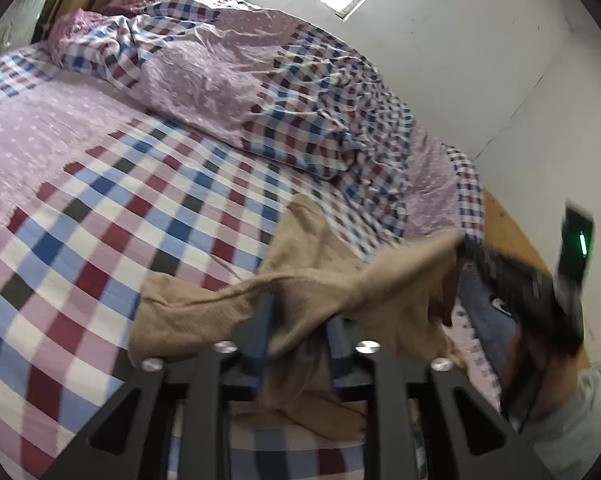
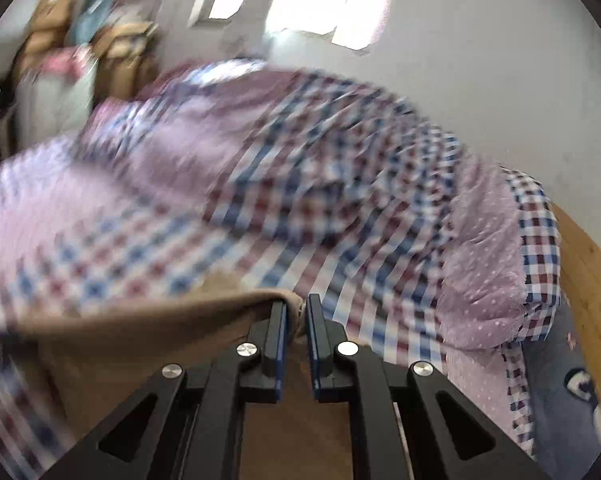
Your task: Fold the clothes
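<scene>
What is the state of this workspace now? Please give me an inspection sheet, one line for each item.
Surface: bed with checked sheet.
Job's things: tan garment, stretched between both grippers, partly lifted.
Clutter: bunched quilt; cardboard boxes, blurred.
Grippers: left gripper shut on the garment; right gripper pinching its edge, fingers nearly closed.
Cables: nothing seen.
Surroundings: white wall, window, wooden floor.

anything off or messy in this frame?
The tan garment is bunched and twisted, not flat: it drapes over the left gripper, hiding the fingertips, while the right gripper pinches one edge. Behind it the checked duvet lies crumpled on the bed. The right wrist view is motion-blurred.
</scene>
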